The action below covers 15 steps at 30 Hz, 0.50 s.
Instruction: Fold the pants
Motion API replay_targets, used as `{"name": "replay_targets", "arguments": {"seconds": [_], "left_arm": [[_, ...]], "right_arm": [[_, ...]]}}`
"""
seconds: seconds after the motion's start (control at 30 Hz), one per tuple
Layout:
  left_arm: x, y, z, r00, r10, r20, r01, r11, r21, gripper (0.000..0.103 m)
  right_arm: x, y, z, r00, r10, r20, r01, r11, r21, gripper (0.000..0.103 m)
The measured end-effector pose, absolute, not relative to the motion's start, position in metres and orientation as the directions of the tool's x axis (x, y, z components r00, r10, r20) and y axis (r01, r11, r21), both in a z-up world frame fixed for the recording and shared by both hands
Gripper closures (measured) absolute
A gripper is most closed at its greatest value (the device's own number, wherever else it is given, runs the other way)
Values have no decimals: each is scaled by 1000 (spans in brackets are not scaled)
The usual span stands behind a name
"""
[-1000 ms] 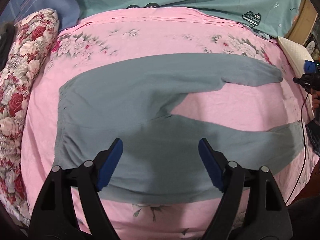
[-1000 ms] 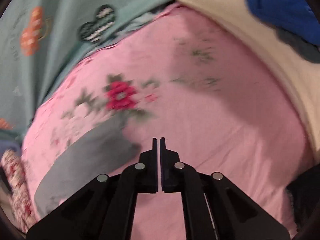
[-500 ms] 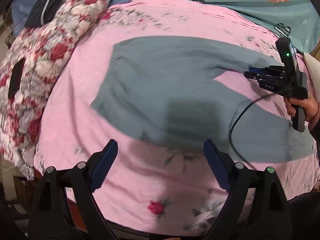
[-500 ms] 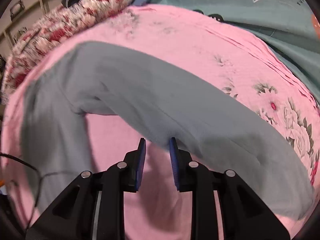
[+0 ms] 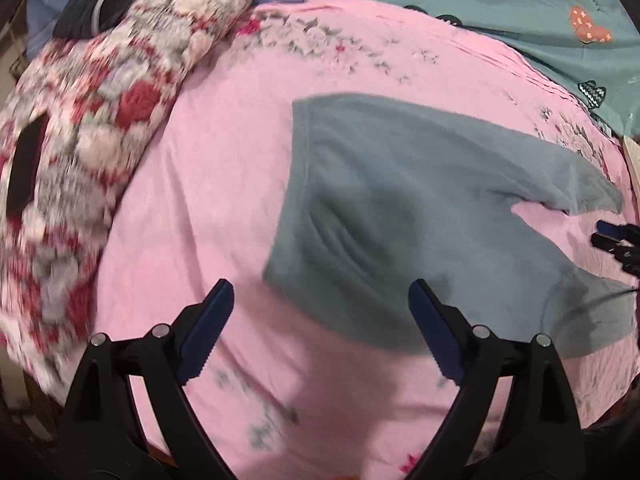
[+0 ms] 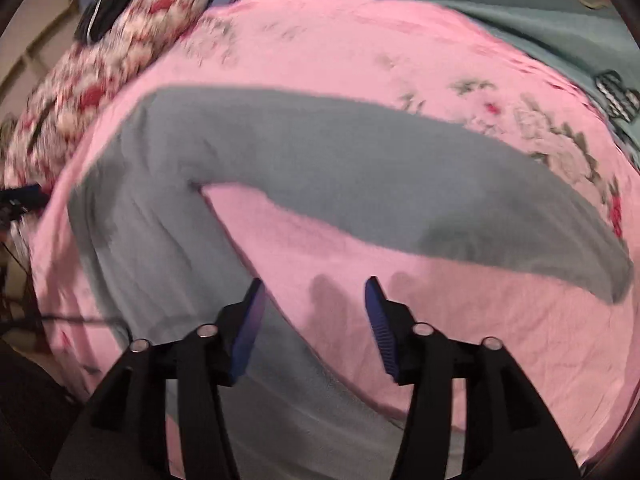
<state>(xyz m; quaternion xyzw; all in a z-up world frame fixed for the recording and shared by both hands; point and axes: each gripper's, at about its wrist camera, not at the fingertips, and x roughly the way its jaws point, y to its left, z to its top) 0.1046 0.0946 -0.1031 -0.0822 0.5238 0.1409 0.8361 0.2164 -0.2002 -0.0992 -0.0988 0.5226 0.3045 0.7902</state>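
Since a second ago the right gripper [image 6: 314,316] has swung from bare sheet to the spread grey pants [image 5: 400,208] on the pink sheet [image 5: 224,184], jaws opening empty, left gripper [image 5: 320,332] wide and released, so folding remains unstarted.

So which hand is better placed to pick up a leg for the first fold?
Probably the right: its tool hangs between the two legs of the pants, opening and empty. The left tool is at the waist.
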Motion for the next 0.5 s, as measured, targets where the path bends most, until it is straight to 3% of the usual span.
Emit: {"name": "replay_targets", "arguments": {"seconds": [0.23,0.5], "left_arm": [[205,130,-96,467,52,-883,-27,999,44,12],[286,152,-138,397,-80,-914,156,988,-19,13]], "right_arm": [[255,-152,-61,312,337,-888,-624,778,76,46],[319,-67,-74,242,296,-924,-708,705,40,44]]}}
